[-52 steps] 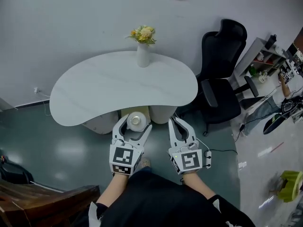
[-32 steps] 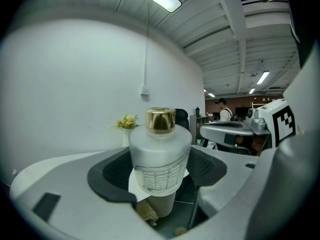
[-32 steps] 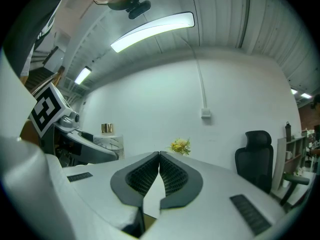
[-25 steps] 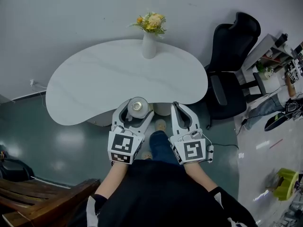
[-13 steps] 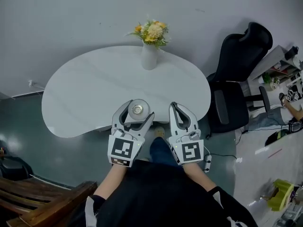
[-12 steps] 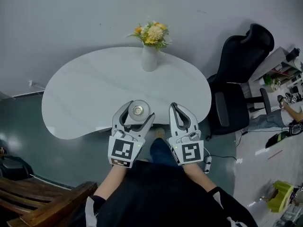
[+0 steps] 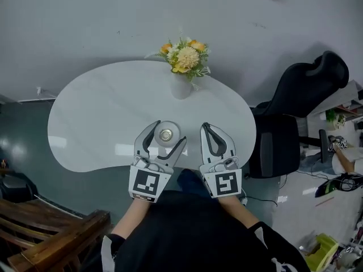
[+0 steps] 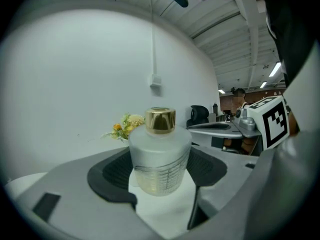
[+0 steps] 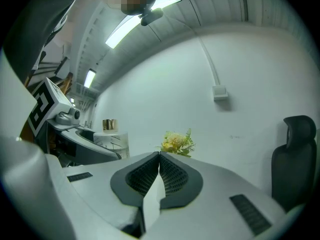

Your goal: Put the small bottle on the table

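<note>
The small bottle (image 7: 166, 134) is frosted glass with a gold cap. It stands upright between the jaws of my left gripper (image 7: 170, 132), which is shut on it. In the left gripper view the bottle (image 8: 160, 154) fills the middle, with the dark pads (image 8: 112, 174) against its sides. It is over the near part of the white table (image 7: 96, 112); I cannot tell whether its base touches the top. My right gripper (image 7: 204, 126) is beside it on the right, shut and holding nothing, its tips (image 9: 159, 156) together.
A white vase of yellow flowers (image 7: 184, 67) stands at the table's far edge, beyond both grippers. A black office chair (image 7: 300, 112) is to the right of the table. A wooden bench (image 7: 39, 231) sits at the lower left. Dark floor surrounds the table.
Both grippers have moved forward from in front of the table's edge to above its near part, the left one carrying the bottle. Neither gripper's jaws have changed.
</note>
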The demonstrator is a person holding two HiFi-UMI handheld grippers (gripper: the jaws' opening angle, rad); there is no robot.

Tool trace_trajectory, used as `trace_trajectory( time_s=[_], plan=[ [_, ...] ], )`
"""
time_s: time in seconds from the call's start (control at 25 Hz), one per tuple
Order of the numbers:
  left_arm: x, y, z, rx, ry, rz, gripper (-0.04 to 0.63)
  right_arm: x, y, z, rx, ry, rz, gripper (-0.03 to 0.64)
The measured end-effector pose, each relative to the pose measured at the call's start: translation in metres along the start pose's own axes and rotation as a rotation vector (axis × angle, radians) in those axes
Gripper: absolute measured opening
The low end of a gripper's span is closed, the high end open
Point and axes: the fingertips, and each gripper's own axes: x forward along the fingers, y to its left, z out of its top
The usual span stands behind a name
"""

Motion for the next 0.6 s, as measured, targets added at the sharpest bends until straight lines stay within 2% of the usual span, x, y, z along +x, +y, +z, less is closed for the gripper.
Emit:
trace_trajectory(
  time_s=[0.12,0.28,0.4,0.52,0.6],
  plan=[
    [0.020,0.003,0.003,0.018,-0.005,0.008,0.330,0.011,-0.014,-0.007,0.006,0.019,0.021,0.023],
    [0.043,0.001,-0.002,-0.028,0.036,0.020,0.330,0.019,-0.031,-0.015,0.007,0.029,0.026,0.023],
    [0.062,-0.002,0.001,0.014,0.016,-0.009,0.330,0.022,-0.043,-0.021,0.012,0.034,0.010,0.023],
    [0.078,-0.006,-0.006,-0.013,0.045,-0.026,0.330,0.023,-0.055,-0.029,0.018,0.056,-0.013,0.023],
    [0.092,-0.008,-0.003,0.017,0.024,-0.058,0.330,0.026,-0.064,-0.033,0.023,0.063,-0.038,0.023]
  ],
)
